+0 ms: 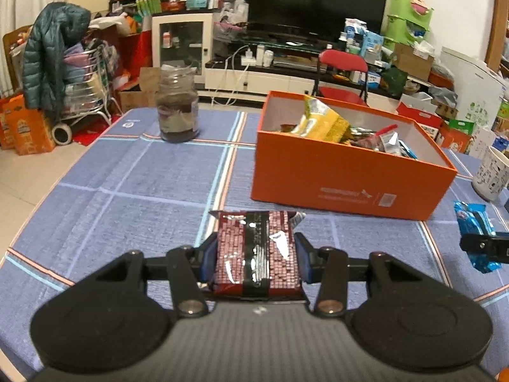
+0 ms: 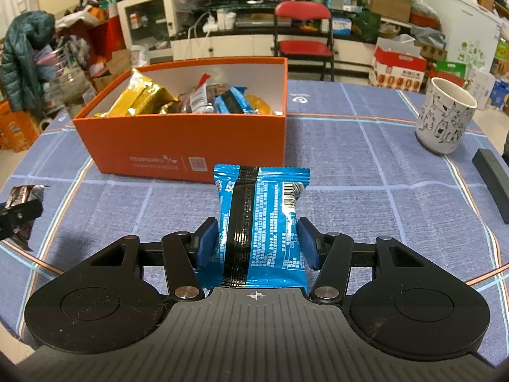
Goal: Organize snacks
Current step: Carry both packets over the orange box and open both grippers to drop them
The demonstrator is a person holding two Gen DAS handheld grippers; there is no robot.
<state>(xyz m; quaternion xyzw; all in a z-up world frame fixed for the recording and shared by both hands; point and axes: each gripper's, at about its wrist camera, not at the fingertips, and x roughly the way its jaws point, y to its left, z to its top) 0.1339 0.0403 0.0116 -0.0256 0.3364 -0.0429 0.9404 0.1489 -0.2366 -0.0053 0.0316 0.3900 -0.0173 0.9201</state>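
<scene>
A: On blue checked tablecloth point(image 1: 127, 191), both grippers loaded. Left gripper point(image 1: 257, 256) pinching red-brown snack pack point(image 1: 257, 248) across its width, blue pads point(image 1: 208, 256) pressed on both side edges. Held just above cloth, near front wall of orange box point(image 1: 350, 178).

B: Right side?

A: Right gripper point(image 2: 257, 243) clamped on blue snack pack point(image 2: 261, 222) the same way, pads point(image 2: 206, 245) squeezing long sides. Also short of orange box point(image 2: 191, 146), slightly right of its middle.

B: Handling?

A: Probably light, both. Foil film, glossy, likely slippery; wrapper soft and crinkly, contents maybe brittle, so moderate squeeze only. Blue wrapper visibly dented at pads. Grip at mid-body across narrow width looks right, not on crimped end seals.

B: Orientation?

A: Long axis of each pack running straight forward along fingers, toward box. Back face up on both: black centre seam up, barcode showing on blue. Far crimped end of blue pointing at box wall; red-brown far end a bit curled.

B: Box state?

A: Open top, already holding yellow bags point(image 2: 140, 95), another blue pack, red wrappers. Room left, by the look of it.

B: Other stuff?

A: Glass jar point(image 1: 178, 108) far left, cat mug point(image 2: 445, 117) right, dark bar point(image 2: 493, 184) at right edge. Well apart from both packs.
</scene>
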